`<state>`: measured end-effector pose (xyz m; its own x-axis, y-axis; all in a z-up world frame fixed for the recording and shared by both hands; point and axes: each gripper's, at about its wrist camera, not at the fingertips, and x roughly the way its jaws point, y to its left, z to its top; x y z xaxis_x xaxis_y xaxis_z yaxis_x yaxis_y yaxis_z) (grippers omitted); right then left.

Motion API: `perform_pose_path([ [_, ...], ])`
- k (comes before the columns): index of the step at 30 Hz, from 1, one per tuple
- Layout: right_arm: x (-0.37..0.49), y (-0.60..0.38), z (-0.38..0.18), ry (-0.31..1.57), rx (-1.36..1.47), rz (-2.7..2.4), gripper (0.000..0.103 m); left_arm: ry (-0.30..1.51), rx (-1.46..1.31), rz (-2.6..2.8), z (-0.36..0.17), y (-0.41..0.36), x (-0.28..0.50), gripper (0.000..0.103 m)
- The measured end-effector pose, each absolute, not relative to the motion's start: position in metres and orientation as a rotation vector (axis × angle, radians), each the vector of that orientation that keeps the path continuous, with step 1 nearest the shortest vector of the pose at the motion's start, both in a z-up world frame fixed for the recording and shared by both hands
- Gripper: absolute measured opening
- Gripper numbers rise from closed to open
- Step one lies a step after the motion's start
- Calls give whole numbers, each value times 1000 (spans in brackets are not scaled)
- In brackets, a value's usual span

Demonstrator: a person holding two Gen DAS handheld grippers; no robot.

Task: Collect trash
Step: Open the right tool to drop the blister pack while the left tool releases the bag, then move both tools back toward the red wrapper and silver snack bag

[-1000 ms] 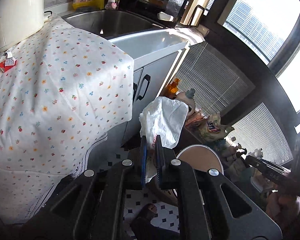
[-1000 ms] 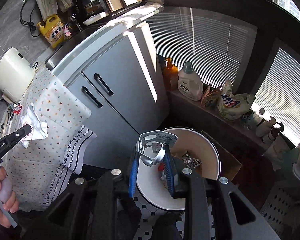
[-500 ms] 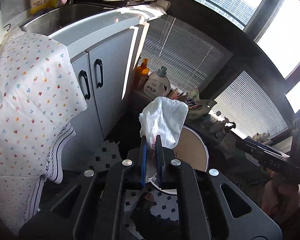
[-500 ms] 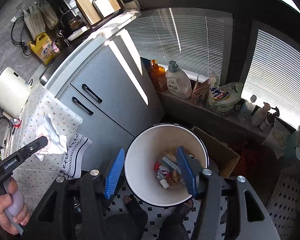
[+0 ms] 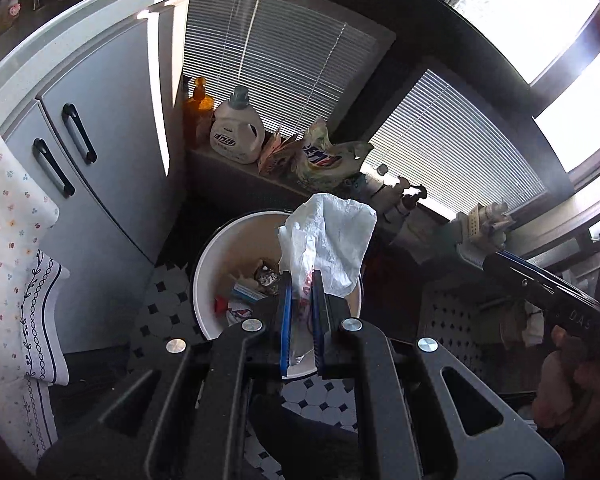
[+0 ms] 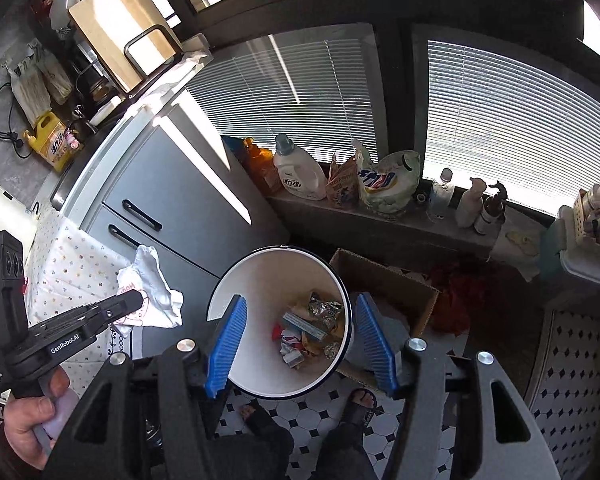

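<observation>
Crumpled white wrapper (image 5: 324,240) sits pinched in the left gripper (image 5: 300,312), above the white bin (image 5: 208,264). Right gripper (image 6: 300,344) hangs over the bin's trash (image 6: 308,332), jaws opening, nothing between them.

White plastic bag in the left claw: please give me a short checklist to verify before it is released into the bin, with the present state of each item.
1. Left claw grips the white plastic bag: ok.
2. Bag is above the bin opening: cannot tell; in the right wrist view it appears beside the bin.
3. Bin is open, with room above the trash: ok.
4. Right claw is empty, jaws opening: ok.
5. Cardboard box does not cover the bin: ok.
</observation>
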<state>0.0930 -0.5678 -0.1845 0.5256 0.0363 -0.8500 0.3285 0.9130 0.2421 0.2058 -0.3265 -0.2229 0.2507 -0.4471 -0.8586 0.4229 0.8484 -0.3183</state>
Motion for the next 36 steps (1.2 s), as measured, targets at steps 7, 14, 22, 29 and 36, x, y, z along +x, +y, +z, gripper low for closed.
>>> perform_pose_path([
  [7,77,-577,-182,1014,388,-215,57,1291,-57,-613,-264,-344,210,20],
  [14,68,-578,-188,1033,393,-233,58,1300,-83,-623,-272,-346,210,56],
  [22,89,-556,-184,1029,365,-163,65,1247,-127,-556,-254,-312,218,70],
  [29,122,-517,-176,1030,324,-37,73,1161,-186,-434,-224,-253,222,81],
  [36,158,-461,-164,1021,238,95,80,1061,-251,-267,-188,-177,215,88],
])
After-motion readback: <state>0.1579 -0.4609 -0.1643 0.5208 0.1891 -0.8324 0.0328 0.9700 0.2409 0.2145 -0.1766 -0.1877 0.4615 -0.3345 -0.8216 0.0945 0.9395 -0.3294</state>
